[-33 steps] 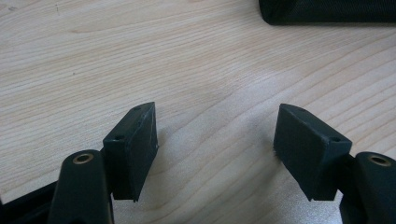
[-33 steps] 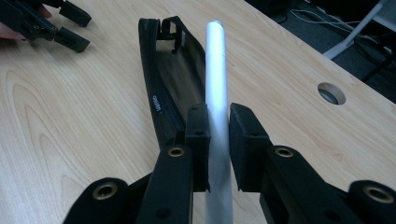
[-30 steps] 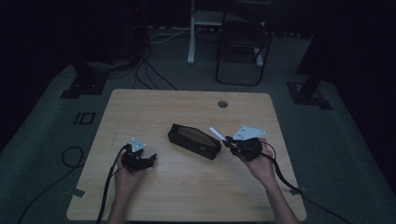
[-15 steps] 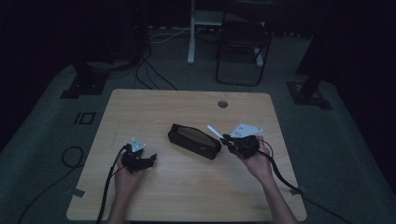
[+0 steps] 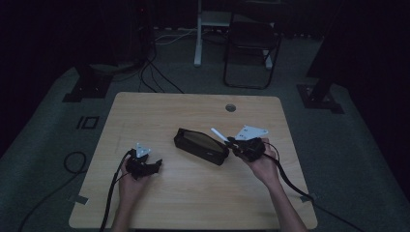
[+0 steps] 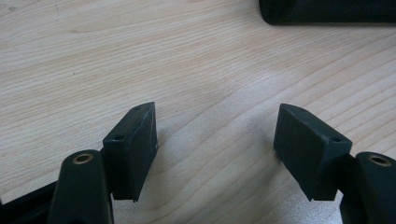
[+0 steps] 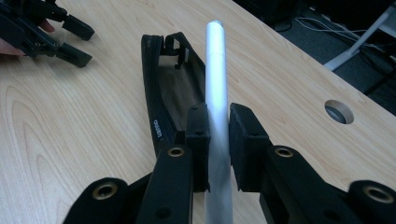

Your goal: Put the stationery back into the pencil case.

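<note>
Pen [image 7: 217,84], a slim silvery-white stick, is being held in the right claw [image 7: 218,135], whose jaws are pinching its shaft from both sides while its free end is pointing out over the open black pouch [image 7: 170,88]. In the high view the pouch [image 5: 200,146] is lying near the middle of the counter [image 5: 159,111], slanting from far-left to near-right, with the right claw [image 5: 235,145] sitting just right of its near end and the pen [image 5: 220,135] angling up above it. The step in hand looks like loading the pen into the pouch, with the pen hovering and not yet inside. The left claw [image 5: 155,166] is resting well to the left of the pouch, its jaws standing wide with nothing between them; its own view shows bare wood between the pads [image 6: 135,149] and a corner of the pouch [image 6: 327,11] at the far right. Whether the zip is fully open is hard to tell in the dim high view, though the mouth is probably gaping enough. Next, the right claw needs to be tipping the pen down and lining it along the opening, and the left claw may need to be steadying the pouch's edge.
</note>
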Tool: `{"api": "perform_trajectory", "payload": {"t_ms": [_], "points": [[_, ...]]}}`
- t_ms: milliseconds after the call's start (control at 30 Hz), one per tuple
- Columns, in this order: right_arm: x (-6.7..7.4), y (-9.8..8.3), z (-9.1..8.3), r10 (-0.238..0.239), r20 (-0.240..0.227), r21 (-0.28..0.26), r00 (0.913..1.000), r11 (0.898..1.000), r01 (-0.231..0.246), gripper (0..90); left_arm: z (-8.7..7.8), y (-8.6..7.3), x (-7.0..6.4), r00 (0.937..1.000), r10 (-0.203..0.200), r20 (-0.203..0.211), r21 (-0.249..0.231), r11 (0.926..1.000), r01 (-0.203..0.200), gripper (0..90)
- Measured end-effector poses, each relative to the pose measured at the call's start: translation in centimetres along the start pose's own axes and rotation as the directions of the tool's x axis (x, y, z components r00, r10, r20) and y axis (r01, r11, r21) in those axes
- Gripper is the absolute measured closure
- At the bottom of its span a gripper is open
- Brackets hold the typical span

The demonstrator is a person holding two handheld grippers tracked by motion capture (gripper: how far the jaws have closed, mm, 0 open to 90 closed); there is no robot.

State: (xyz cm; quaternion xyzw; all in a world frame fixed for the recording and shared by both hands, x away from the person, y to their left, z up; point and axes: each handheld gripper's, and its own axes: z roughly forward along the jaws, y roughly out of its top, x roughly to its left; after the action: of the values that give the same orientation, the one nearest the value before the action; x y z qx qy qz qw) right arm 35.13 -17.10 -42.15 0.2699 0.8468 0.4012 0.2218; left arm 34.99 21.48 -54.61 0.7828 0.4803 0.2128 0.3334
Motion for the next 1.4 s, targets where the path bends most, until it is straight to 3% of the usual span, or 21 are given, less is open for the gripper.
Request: {"api": "perform_trajectory", "payload": {"t_ms": [1100,1400], "points": [[-0.3,2.7,2.4,-0.019,-0.021,-0.022,0.9996,1.000,0.018,78.6,0.0,0.0,0.0,1.0000,-0.003,0.001,-0.002,1.0000,0.003,30.8],[-0.1,3.5,4.3,-0.039,-0.055,-0.008,0.9977,0.999,0.039,78.5,0.0,0.0,0.0,1.0000,0.000,0.000,0.000,1.0000,0.000,30.7]]}}
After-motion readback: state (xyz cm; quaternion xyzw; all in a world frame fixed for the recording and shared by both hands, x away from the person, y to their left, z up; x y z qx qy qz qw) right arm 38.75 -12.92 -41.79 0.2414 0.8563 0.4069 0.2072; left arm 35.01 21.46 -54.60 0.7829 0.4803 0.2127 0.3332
